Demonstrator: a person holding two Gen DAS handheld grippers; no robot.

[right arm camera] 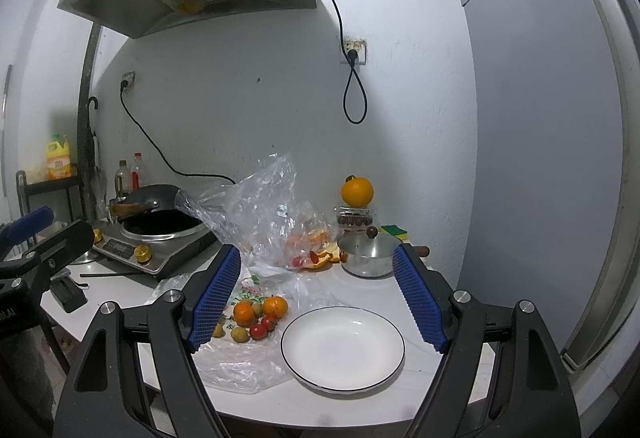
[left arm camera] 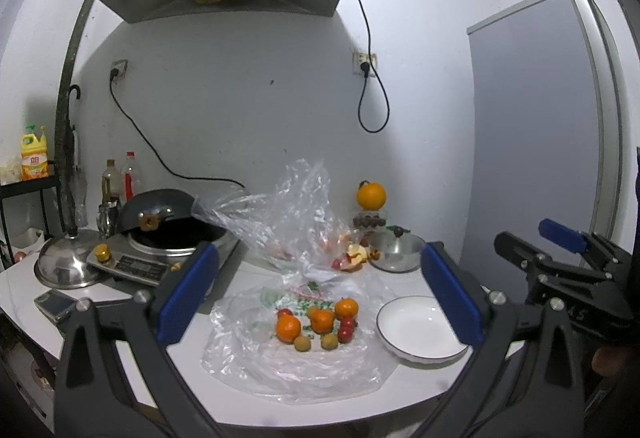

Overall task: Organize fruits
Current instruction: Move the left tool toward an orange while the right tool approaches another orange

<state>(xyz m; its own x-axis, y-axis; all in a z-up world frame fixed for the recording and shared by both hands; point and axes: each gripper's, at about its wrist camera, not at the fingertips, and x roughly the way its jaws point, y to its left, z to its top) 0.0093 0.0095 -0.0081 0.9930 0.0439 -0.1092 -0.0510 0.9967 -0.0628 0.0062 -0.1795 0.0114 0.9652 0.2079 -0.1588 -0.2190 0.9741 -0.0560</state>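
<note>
A small heap of fruit lies on a flat clear plastic bag: mandarins, red cherry tomatoes and small yellow-green fruits. The right wrist view shows the same mandarins and tomatoes. To their right sits an empty white plate with a dark rim. My left gripper hovers open above the heap, holding nothing. My right gripper is open over the plate; its body shows at the right of the left wrist view.
Behind the heap stand a crumpled clear bag with peel and fruit, a steel pot, and a large orange on a box. A wok on an induction cooker, a steel lid and bottles fill the left; a fridge stands right.
</note>
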